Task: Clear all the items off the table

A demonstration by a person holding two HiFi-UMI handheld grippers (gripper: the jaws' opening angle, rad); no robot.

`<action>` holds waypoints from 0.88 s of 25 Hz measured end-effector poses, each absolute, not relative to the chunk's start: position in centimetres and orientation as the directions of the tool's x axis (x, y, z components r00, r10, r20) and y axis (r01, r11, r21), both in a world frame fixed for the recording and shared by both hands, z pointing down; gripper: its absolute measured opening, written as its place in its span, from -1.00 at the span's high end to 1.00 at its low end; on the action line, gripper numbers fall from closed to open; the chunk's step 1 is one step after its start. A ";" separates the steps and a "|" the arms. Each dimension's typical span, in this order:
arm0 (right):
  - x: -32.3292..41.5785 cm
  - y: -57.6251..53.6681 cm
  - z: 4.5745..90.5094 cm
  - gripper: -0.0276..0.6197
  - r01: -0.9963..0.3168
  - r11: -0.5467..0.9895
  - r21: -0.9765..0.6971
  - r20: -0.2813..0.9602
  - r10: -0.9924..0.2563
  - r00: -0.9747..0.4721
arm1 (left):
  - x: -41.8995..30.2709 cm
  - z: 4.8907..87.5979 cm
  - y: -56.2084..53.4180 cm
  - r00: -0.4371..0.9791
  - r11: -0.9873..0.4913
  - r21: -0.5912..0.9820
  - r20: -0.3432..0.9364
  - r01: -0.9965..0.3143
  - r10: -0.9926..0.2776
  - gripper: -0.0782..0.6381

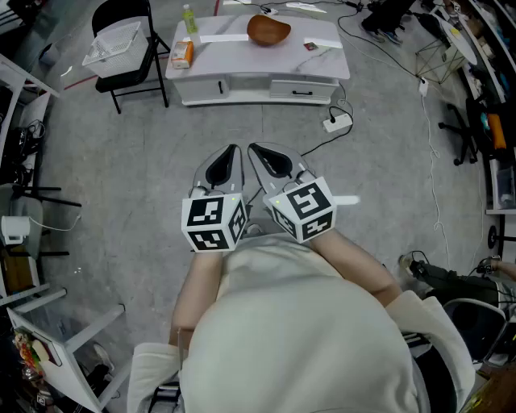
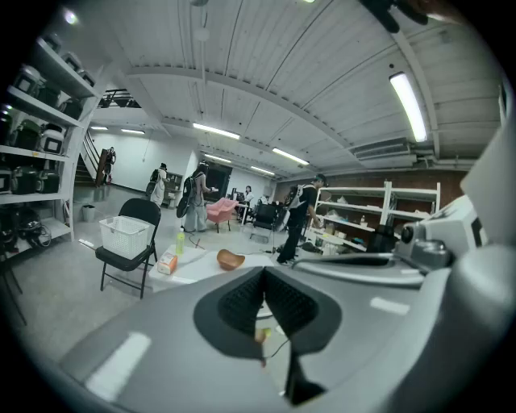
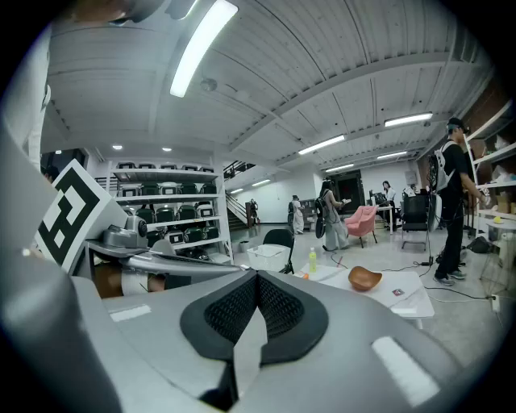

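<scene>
Head view: we see left gripper and right gripper side by side over floor, near us, well short of table. Table, far, bears wooden bowl, green bottle, orange carton.
Left gripper view: jaws pressed together, nothing between. White basket on chair, left of table.
Right gripper view: jaws together, empty; bowl far right.

Bright tube lights, soft shadows (fisheye-bent gripper views)

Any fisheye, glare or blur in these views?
Head view: evenly lit, sharp, edges bent slightly. Left gripper view: heavy fisheye, dark corners, ceiling light blown out. Right gripper view: same fisheye, ceiling light glaring, wooden bowl sharp.
</scene>
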State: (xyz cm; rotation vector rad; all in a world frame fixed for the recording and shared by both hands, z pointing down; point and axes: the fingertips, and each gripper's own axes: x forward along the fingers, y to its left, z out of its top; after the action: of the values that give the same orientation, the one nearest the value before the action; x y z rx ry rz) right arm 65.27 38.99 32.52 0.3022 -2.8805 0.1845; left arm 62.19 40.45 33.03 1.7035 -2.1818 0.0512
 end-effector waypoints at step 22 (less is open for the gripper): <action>62.1 41.7 32.3 0.92 -0.157 0.981 -0.117 0.247 -0.125 -0.961 | 59.0 33.0 42.8 -0.234 0.305 0.224 0.295 -0.926 -0.926 0.76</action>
State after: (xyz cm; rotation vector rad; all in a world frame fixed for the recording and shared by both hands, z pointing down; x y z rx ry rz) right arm 62.09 41.67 32.28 0.2087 -2.8863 0.1984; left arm 58.99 42.76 32.96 1.6580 -2.2087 -0.0024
